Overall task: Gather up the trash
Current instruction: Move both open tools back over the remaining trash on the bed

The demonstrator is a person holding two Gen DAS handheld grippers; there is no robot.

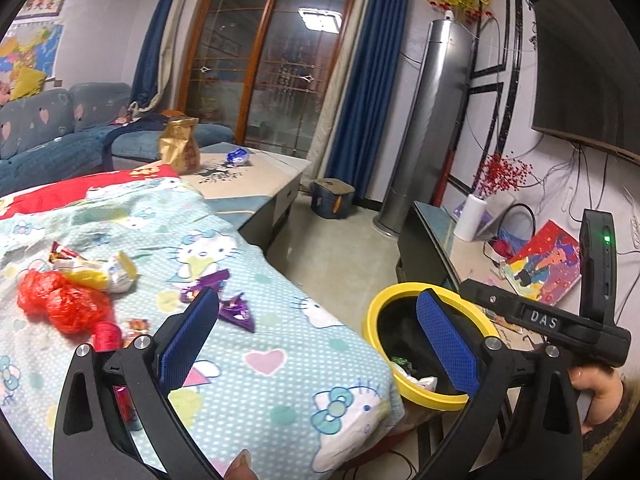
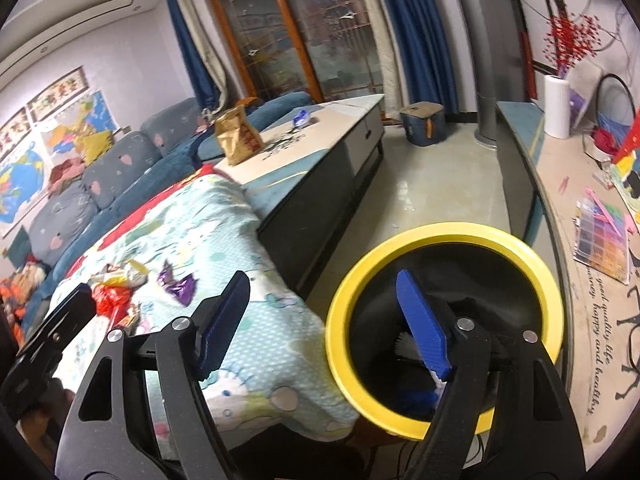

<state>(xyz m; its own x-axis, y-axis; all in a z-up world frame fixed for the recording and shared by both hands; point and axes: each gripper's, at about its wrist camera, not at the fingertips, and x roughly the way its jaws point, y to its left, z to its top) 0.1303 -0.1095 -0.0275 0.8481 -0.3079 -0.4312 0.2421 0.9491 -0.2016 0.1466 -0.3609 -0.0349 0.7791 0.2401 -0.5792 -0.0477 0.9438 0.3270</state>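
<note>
A Hello Kitty cloth point(image 1: 256, 344) covers the table. On it lie a red crumpled bag point(image 1: 62, 306), a yellow and white wrapper point(image 1: 104, 274), purple wrappers point(image 1: 236, 312) and a red spool point(image 1: 107, 336). A yellow-rimmed black bin point(image 1: 372, 320) stands at the table's right edge with some trash inside. My left gripper point(image 1: 316, 308) is open and empty, above the cloth's right edge. My right gripper point(image 2: 320, 292) is open and empty, right finger over the bin point(image 2: 440, 230). The right gripper's body shows in the left wrist view point(image 1: 544, 324). The trash pile shows far left in the right wrist view point(image 2: 116, 292).
A coffee table point(image 1: 256, 184) behind holds a gold bag point(image 1: 178, 144) and a blue wrapper point(image 1: 238, 156). A sofa point(image 1: 48, 132) lies left. A TV cabinet point(image 2: 560, 208) with clutter runs along the right. A blue box point(image 1: 332, 196) and a tall air conditioner point(image 1: 424, 120) stand on the floor.
</note>
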